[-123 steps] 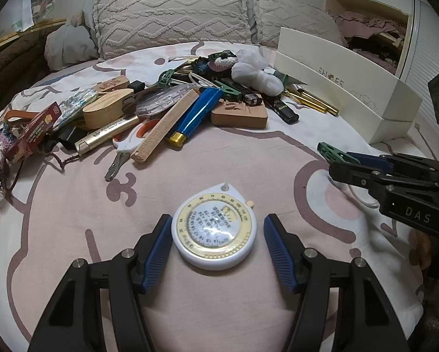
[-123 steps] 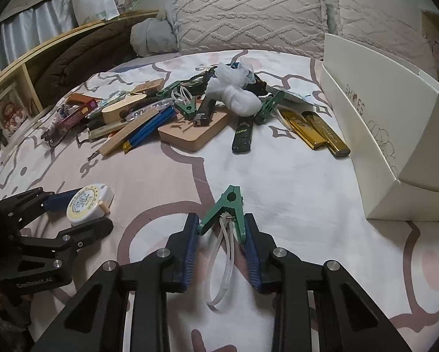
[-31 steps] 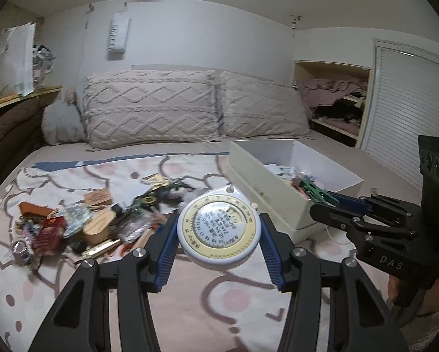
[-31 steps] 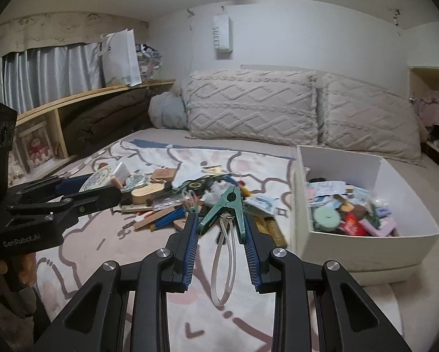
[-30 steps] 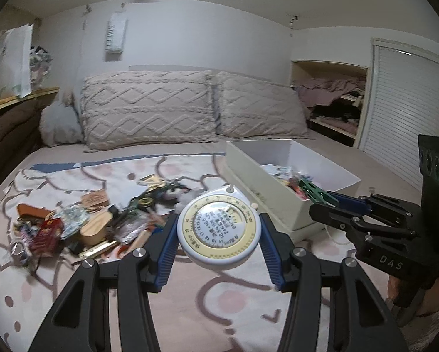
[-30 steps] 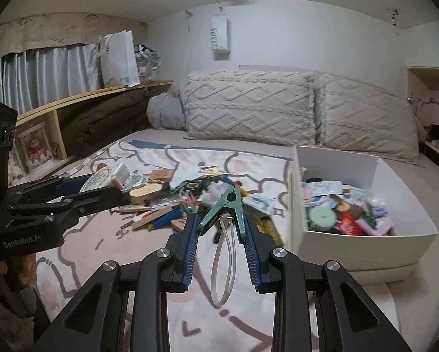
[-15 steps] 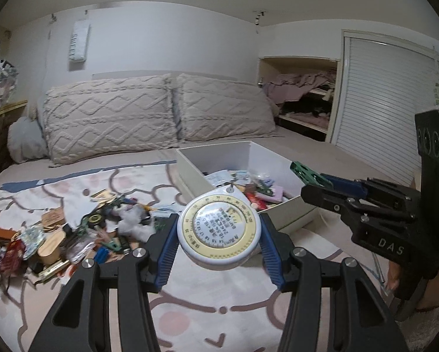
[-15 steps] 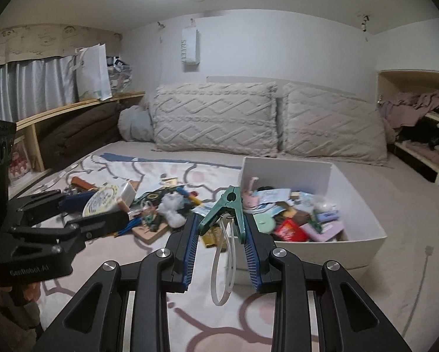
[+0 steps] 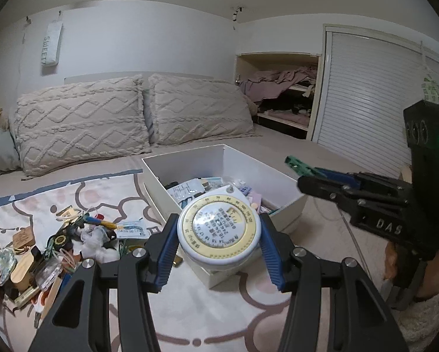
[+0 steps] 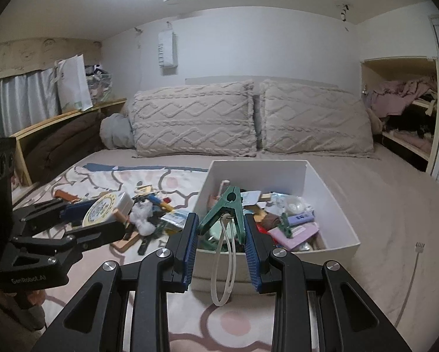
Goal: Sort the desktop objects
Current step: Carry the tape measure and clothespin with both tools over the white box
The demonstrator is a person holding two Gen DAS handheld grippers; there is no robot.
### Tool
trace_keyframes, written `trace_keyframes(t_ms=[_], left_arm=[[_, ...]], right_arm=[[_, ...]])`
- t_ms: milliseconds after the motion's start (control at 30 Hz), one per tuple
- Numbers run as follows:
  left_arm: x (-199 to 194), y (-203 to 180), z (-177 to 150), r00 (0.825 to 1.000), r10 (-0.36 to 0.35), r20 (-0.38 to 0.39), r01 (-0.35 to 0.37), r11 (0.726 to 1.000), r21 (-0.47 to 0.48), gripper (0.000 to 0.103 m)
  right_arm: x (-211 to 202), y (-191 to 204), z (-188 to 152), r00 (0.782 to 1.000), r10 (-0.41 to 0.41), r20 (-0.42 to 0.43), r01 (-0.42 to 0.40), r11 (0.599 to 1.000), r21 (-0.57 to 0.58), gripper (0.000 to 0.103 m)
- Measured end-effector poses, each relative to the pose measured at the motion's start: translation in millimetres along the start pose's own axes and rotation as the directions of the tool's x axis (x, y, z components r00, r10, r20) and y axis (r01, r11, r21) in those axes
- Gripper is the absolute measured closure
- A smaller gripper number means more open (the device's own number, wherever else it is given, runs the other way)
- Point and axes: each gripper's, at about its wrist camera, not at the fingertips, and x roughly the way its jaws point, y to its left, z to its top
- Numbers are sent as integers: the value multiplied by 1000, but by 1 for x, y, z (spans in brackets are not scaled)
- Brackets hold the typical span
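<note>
My left gripper (image 9: pixel 218 242) is shut on a round white tape measure (image 9: pixel 218 230) with a yellow dial ring, held in the air in front of the near corner of the white box (image 9: pixel 187 158). My right gripper (image 10: pixel 220 234) is shut on a green clip (image 10: pixel 229 206) with a white loop (image 10: pixel 223 267) hanging from it, just before the near wall of the white box (image 10: pixel 257 171). Each gripper appears in the other's view: the right one (image 9: pixel 304 176) beside the box, the left one (image 10: pixel 102 214) with the tape measure (image 10: pixel 106 206).
The box holds several small items (image 10: pixel 289 220). A heap of loose objects (image 9: pixel 60 243) lies on the patterned bedspread left of the box. Two knitted pillows (image 10: pixel 248 120) line the far wall. A white cable (image 10: pixel 410 270) lies on the bed at the right.
Both grippers have swung right, and the white box has shifted from the right of each view toward the centre and grown nearer. The tape measure and the clip stay gripped.
</note>
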Motion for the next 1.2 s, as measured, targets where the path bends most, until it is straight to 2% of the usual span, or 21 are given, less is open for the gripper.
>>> trace_keyframes(t_ms=[267, 567, 800, 933, 1200], left_arm=[[33, 1, 15, 1000, 1, -3, -1, 1000, 4, 51], [75, 7, 38, 1000, -6, 13, 6, 999, -32, 51], [114, 5, 55, 1000, -11, -15, 10, 999, -44, 51], [133, 16, 61, 997, -54, -51, 49, 994, -95, 51], [162, 27, 75, 997, -8, -83, 2, 998, -67, 51]], right_arm=[[22, -35, 22, 998, -45, -36, 44, 999, -13, 72], [60, -74, 43, 996, -58, -67, 61, 998, 34, 72], [101, -92, 56, 992, -61, -111, 67, 996, 50, 72], [121, -96, 61, 989, -78, -125, 83, 996, 34, 73], [159, -114, 72, 983, -45, -177, 65, 992, 108, 72]])
